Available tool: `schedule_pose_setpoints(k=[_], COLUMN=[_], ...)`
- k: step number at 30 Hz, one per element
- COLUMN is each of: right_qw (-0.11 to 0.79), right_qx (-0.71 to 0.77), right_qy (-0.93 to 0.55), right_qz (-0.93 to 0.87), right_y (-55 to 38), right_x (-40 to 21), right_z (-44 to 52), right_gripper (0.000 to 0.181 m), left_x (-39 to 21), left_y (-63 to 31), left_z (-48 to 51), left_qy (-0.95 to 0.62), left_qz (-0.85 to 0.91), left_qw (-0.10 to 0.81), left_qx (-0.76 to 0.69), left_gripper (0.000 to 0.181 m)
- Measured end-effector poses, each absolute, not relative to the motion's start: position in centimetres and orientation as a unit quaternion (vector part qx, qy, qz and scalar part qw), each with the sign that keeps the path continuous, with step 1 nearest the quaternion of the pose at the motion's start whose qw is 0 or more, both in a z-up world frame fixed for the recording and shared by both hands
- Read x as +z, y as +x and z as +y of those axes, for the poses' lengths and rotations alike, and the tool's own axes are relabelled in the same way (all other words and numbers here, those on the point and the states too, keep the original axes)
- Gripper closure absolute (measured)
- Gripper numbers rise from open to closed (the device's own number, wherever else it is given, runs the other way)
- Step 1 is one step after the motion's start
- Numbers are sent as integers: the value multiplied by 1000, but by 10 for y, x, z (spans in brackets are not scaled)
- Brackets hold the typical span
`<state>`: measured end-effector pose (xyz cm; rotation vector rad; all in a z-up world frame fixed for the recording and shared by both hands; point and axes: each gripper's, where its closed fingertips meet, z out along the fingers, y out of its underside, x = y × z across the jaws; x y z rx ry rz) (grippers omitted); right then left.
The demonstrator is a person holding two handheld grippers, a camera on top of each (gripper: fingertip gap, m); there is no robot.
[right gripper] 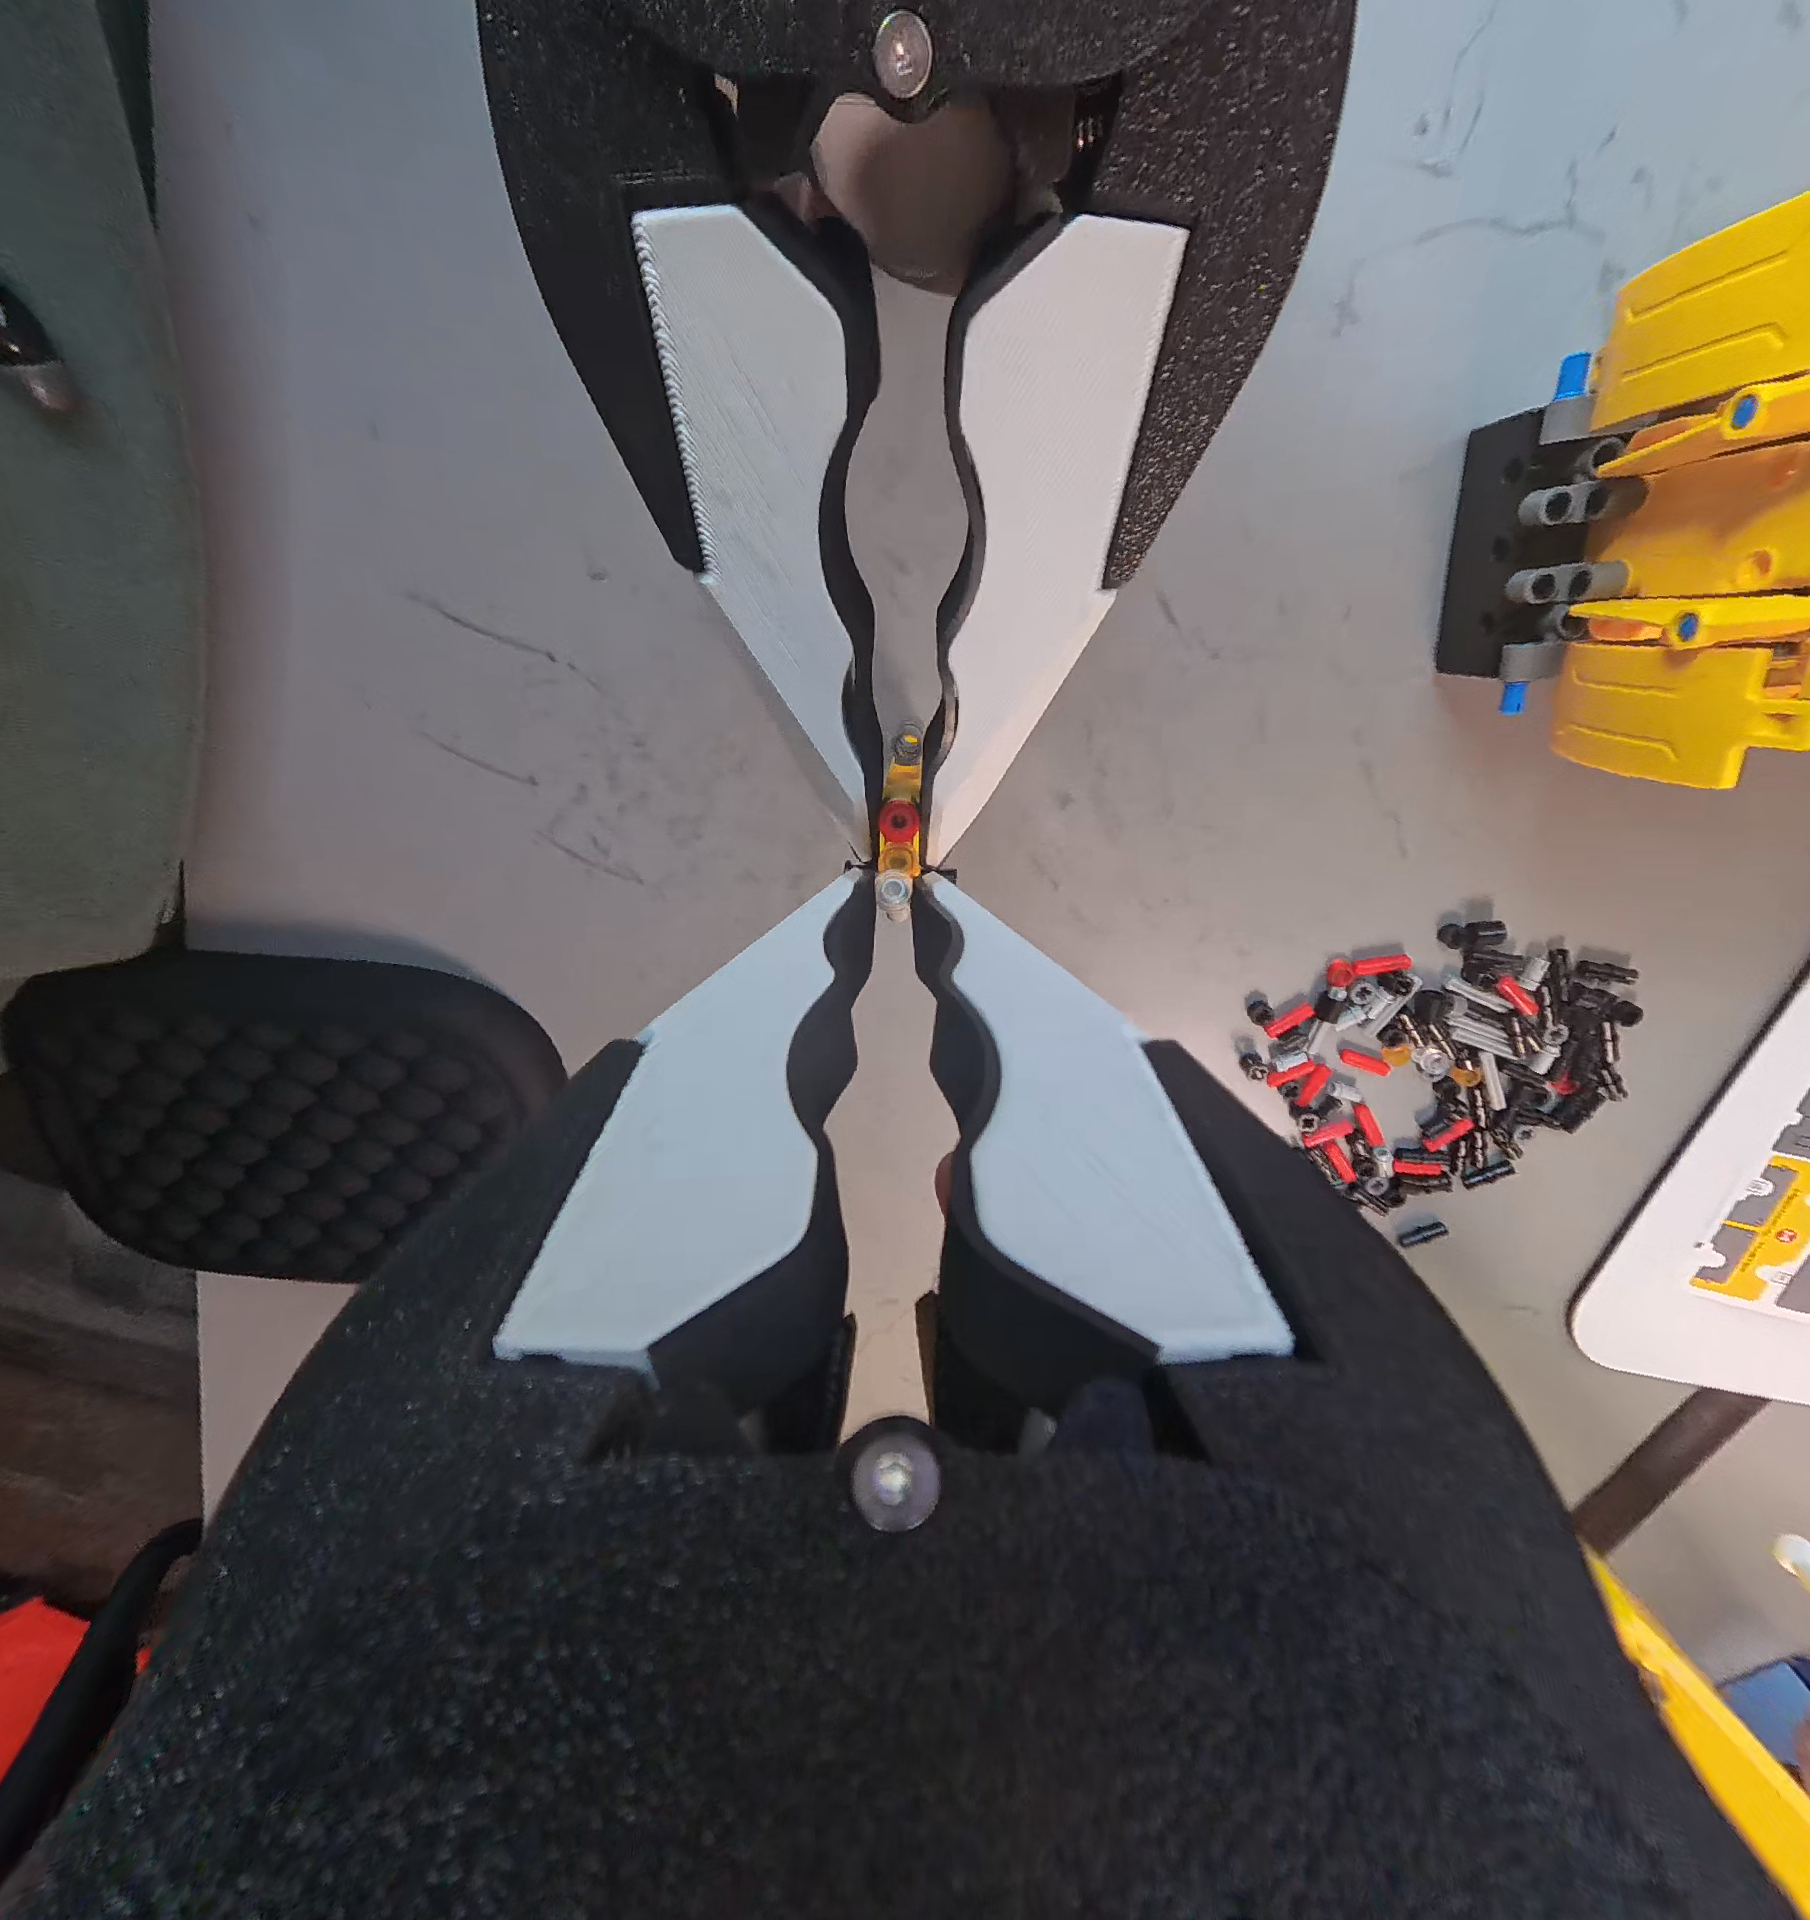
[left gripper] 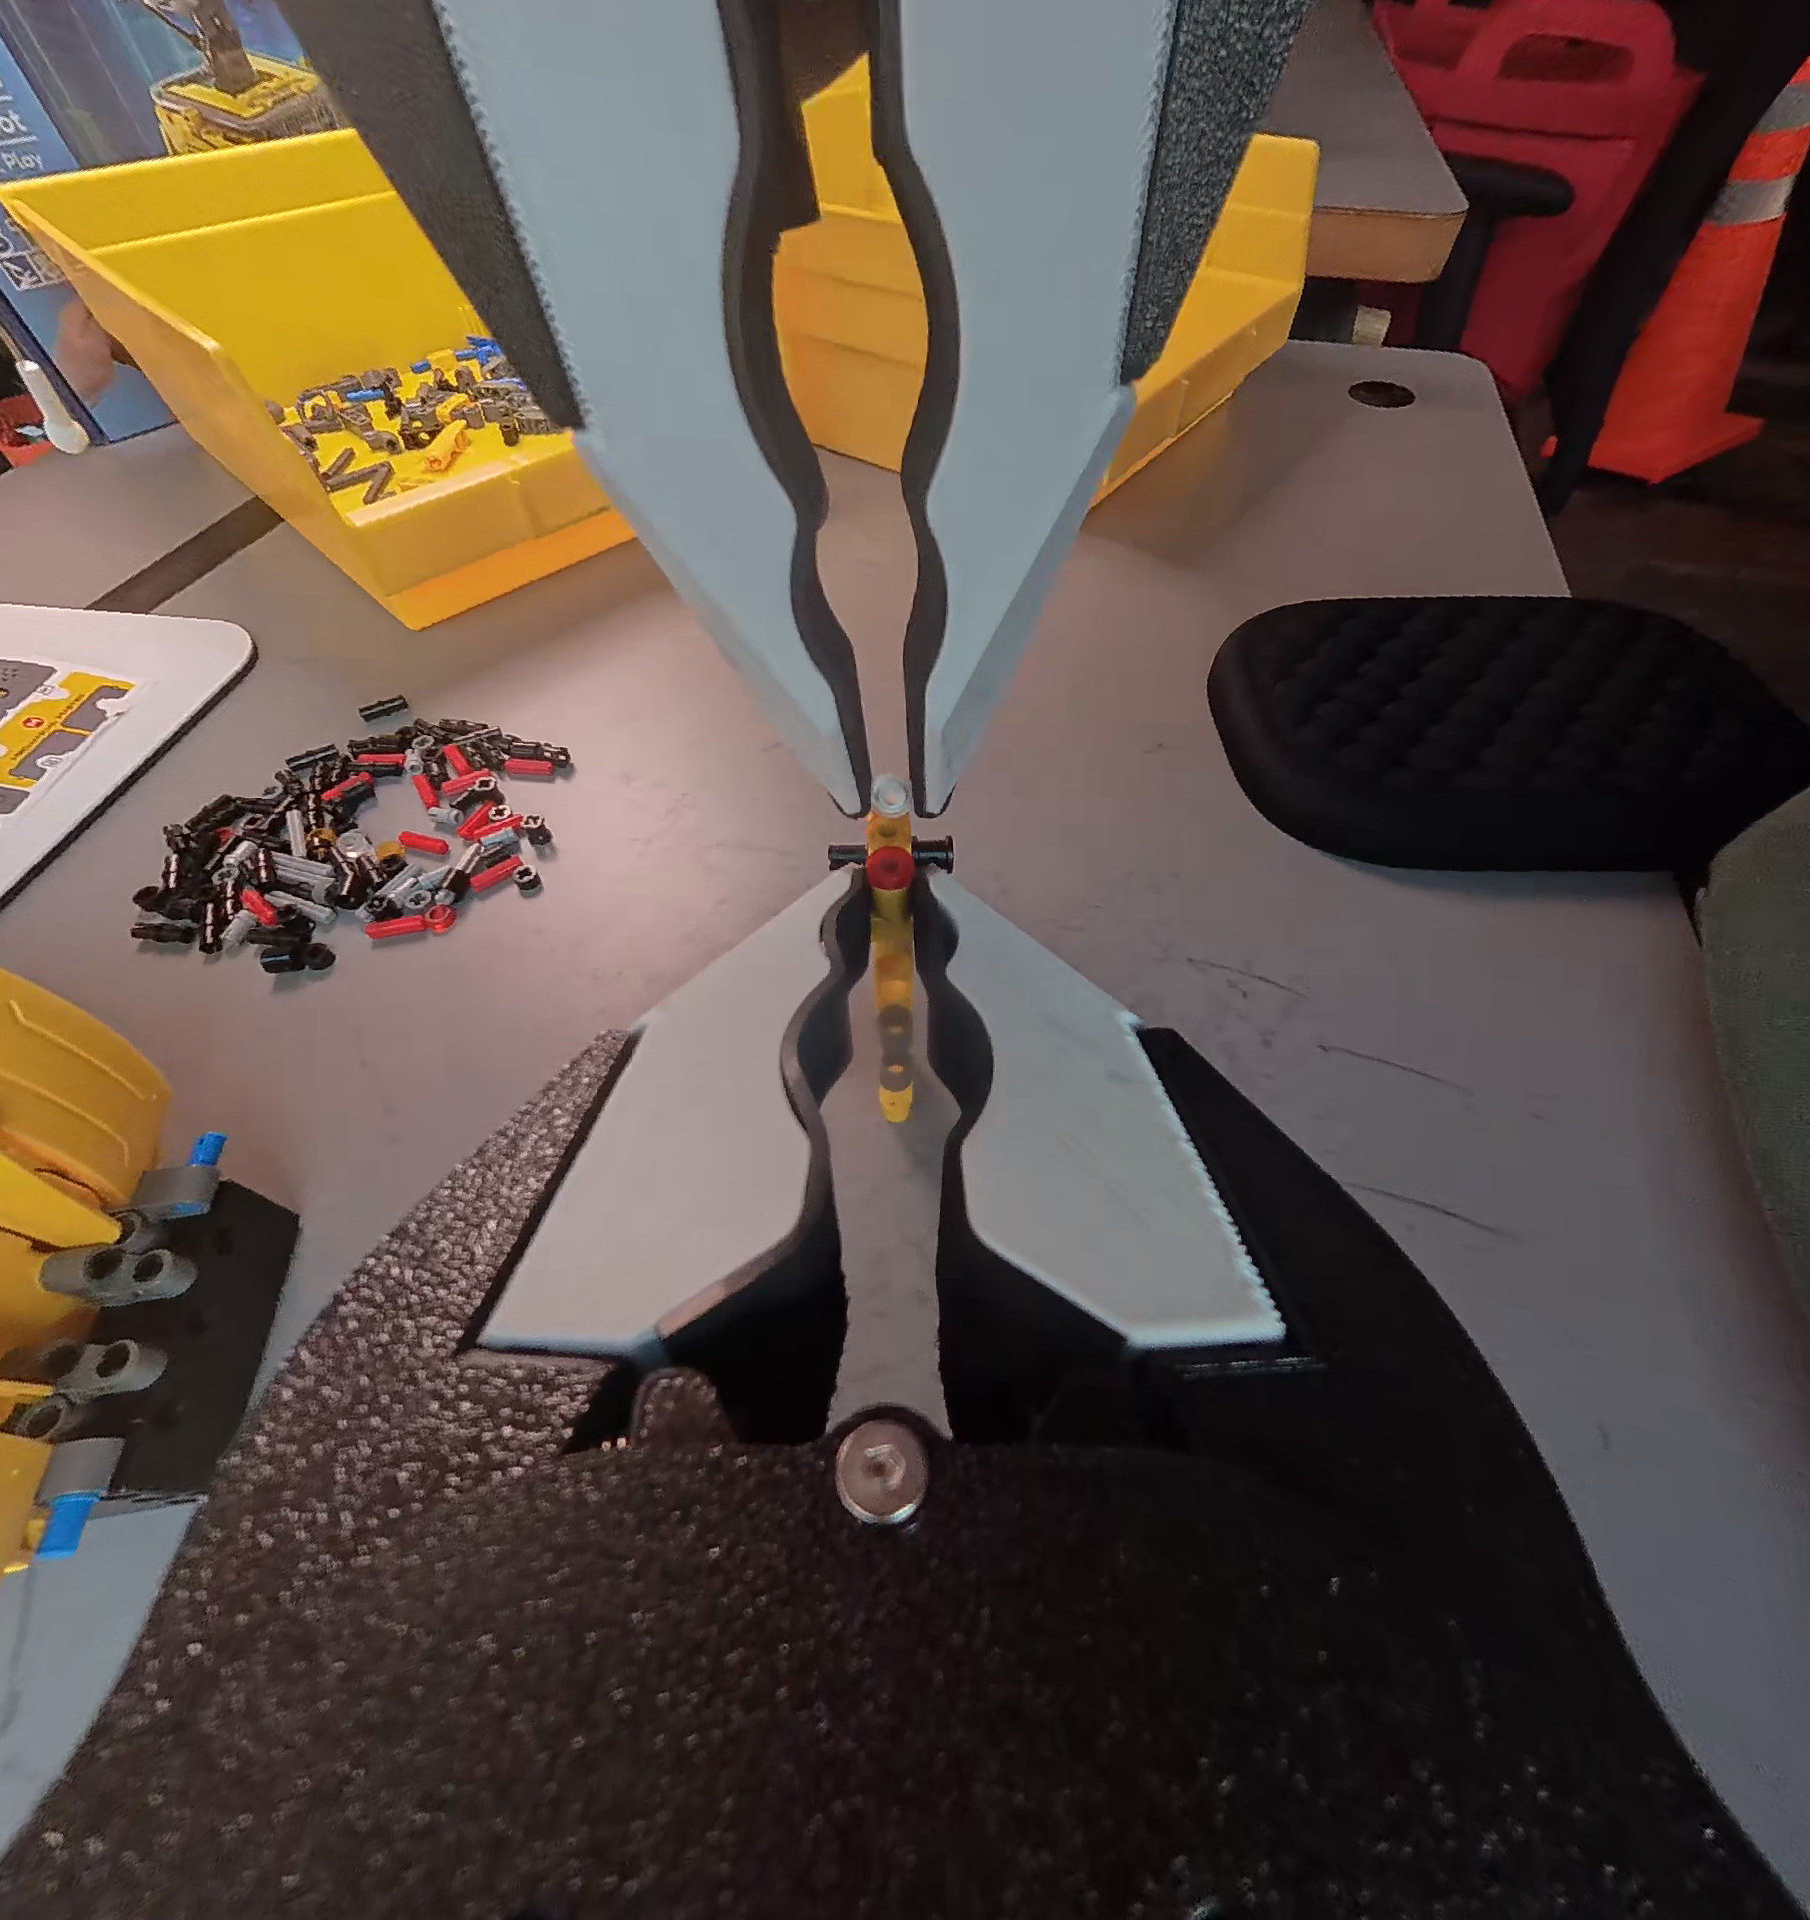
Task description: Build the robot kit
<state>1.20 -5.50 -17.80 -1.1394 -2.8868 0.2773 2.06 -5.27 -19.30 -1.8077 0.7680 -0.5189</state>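
My left gripper (left gripper: 893,883) is shut on a yellow holed beam (left gripper: 893,977) that lies along its jaws, with the beam's end sticking out past the tips. A red round piece (left gripper: 888,864) and a black cross pin (left gripper: 942,854) sit at that end. My right gripper (left gripper: 890,805) comes from the opposite side, tip to tip, shut on a small grey pin (left gripper: 888,795) that touches the beam's end. In the right wrist view my right gripper (right gripper: 896,899) holds the grey pin (right gripper: 893,891) against the yellow beam (right gripper: 899,777) in my left gripper (right gripper: 896,831).
A pile of small black, red and grey parts (left gripper: 350,842) lies on the grey table (left gripper: 1244,1039), also in the right wrist view (right gripper: 1441,1070). Yellow bins (left gripper: 257,312), a part-built yellow model (left gripper: 28,1247), a white board with stickers (left gripper: 70,707) and a black padded armrest (left gripper: 1503,727) surround the grippers. My left and right fingertips are right by each other. Both grippers' tips are roughly 15 cm from the part-built yellow model (left gripper: 28,1247). It is also in sight in the right wrist view (right gripper: 1636,589).
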Motion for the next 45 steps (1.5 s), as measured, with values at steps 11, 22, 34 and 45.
schedule_pose_setpoints(k=[11,22,34,45], right_qw=[52,87,125,139], right_qx=[195,397,414,385], right_qy=[-404,-492,-475,-457], right_qz=[-892,-770,-766,-790], right_y=[10,2,8,12], right_x=[-177,-172,-173,-177], right_z=[-55,-51,-51,-49], right_gripper=[175,175,175,175], left_x=[-193,-193,-193,-192], left_y=[20,16,19,16], left_z=[-52,-51,-51,-51], left_qy=[-756,-757,-755,-757], left_qz=[309,297,294,290], left_qw=[528,528,528,527], left_qx=[-233,-245,-253,-257], left_gripper=[175,174,174,174])
